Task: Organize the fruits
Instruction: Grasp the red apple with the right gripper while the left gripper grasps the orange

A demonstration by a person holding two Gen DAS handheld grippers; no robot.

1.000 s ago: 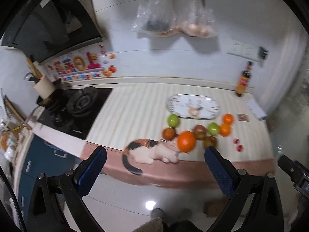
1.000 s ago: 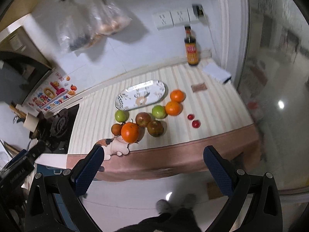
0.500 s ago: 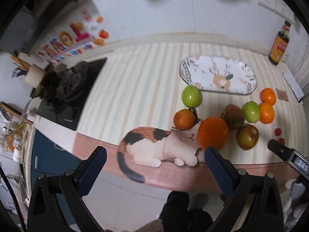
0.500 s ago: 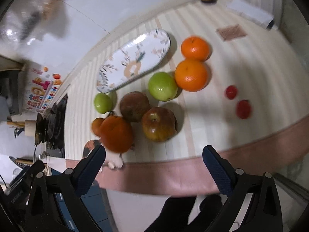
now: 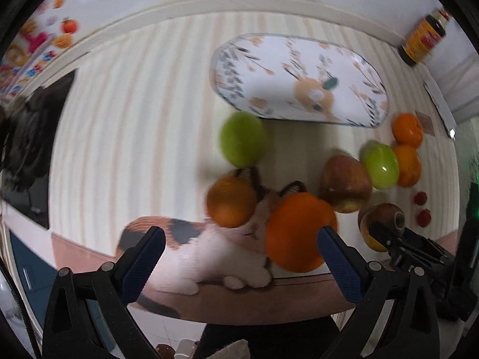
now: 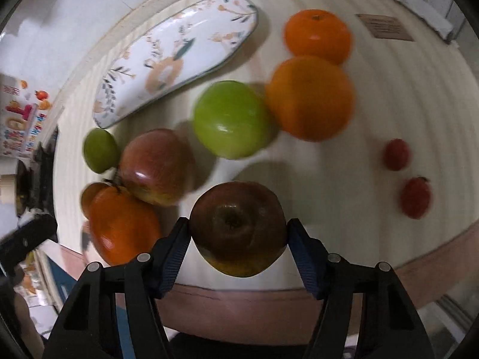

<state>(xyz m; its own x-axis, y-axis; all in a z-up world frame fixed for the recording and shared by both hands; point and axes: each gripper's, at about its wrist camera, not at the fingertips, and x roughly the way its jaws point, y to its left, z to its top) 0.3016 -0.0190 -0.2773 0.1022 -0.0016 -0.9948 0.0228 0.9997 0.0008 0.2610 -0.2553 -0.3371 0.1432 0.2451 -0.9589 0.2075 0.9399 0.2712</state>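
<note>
Fruits lie loose near the front edge of a cream-striped countertop, none yet on the oval floral platter at about eleven o'clock of the cluster, which I take to be their destination. The right gripper has just been closing and its blue pads now bracket a dark red apple stem-up, touching or all but touching its sides, probably the first pick because it sits nearest the edge. The left gripper hangs wide open and empty above a calico cat figurine and a large orange. Green apples, oranges and two small red fruits wait behind. A white wall backs the counter, a dark hob to the left.
</note>
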